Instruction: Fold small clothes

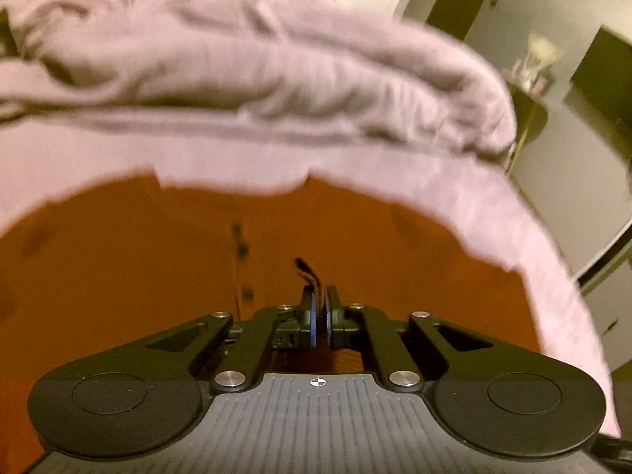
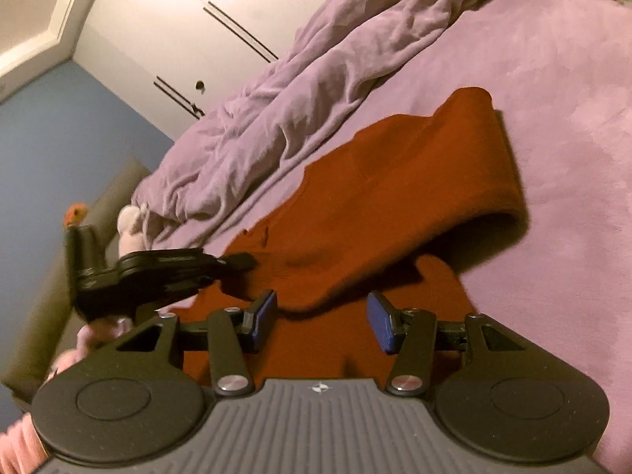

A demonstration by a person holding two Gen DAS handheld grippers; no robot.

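A rust-orange garment [image 2: 395,197] lies on the lilac bed cover [image 2: 553,118], with one part folded over in a raised loop toward the right. In the left wrist view the garment [image 1: 138,276] fills the foreground. My left gripper [image 1: 319,298] is shut on a dark-striped edge of it. The right wrist view shows the same left gripper [image 2: 239,262] coming in from the left and pinching the garment's near-left edge. My right gripper [image 2: 322,318] hovers open just over the garment's near part, and its blue pads [image 2: 264,316] do not press on the cloth.
A crumpled lilac duvet [image 2: 296,98] lies along the far side of the bed, in front of white wardrobe doors [image 2: 177,19]. A pale soft toy [image 2: 132,225] sits at the duvet's left end. The bed's edge and a small side table [image 1: 529,110] show at the right.
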